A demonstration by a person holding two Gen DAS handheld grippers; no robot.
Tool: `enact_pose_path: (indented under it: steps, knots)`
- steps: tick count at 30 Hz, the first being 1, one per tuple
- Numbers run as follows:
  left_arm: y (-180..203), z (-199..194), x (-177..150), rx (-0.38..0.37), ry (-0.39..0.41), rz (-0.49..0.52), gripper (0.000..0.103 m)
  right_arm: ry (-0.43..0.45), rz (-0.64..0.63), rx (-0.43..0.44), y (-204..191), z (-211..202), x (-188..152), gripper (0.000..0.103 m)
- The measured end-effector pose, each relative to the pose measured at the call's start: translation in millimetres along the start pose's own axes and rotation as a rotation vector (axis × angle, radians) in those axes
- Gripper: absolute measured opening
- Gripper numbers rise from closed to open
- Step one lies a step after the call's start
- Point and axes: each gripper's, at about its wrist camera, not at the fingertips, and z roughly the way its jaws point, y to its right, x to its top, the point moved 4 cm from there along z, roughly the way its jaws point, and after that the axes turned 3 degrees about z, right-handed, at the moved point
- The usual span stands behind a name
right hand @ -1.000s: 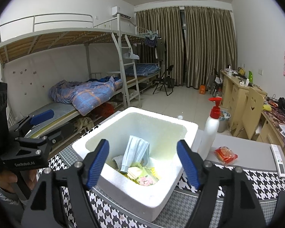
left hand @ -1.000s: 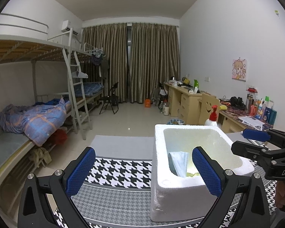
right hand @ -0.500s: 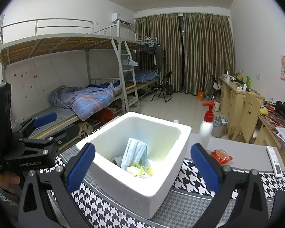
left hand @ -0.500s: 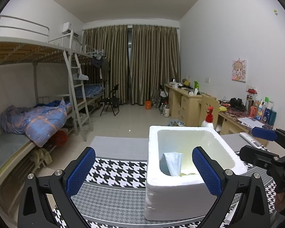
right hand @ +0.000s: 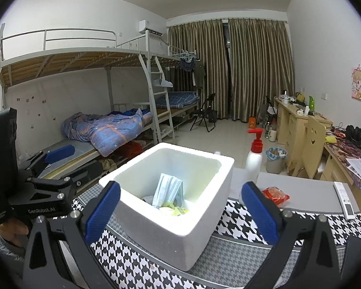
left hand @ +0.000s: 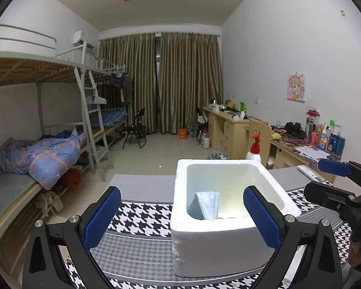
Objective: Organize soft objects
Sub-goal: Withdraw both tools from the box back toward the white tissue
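A white foam box [left hand: 219,240] [right hand: 199,219] stands on the houndstooth-patterned table. Inside it a light blue face mask [left hand: 208,204] [right hand: 168,190] leans upright, with yellow-green soft items [right hand: 175,210] beneath it. My left gripper [left hand: 180,219] is open and empty, held in front of the box's left side. My right gripper [right hand: 180,213] is open and empty, held in front of the box. Each gripper shows at the edge of the other's view.
A white pump bottle with a red top [right hand: 254,159] stands behind the box. A red snack packet [right hand: 275,195] and a white remote [right hand: 345,200] lie on the grey table part at right. Bunk beds stand left, desks right.
Both grippers have pulled back and up from the box. The right gripper's jaws have opened wider. The box's contents have not moved.
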Motion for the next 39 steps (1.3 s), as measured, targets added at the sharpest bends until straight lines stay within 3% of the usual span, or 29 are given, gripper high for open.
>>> enact_pose_path:
  steps: [9, 39]
  knots:
    - [14.1, -9.1, -5.3, -0.039, 0.026, 0.028, 0.102, 0.010, 0.004, -0.010, 2.5, -10.4, -7.6, 0.102]
    - [68.5, -23.5, -19.5, -0.179, 0.004, 0.074, 0.102, 0.032, 0.049, -0.101, 29.9, -52.2, -32.3, 0.102]
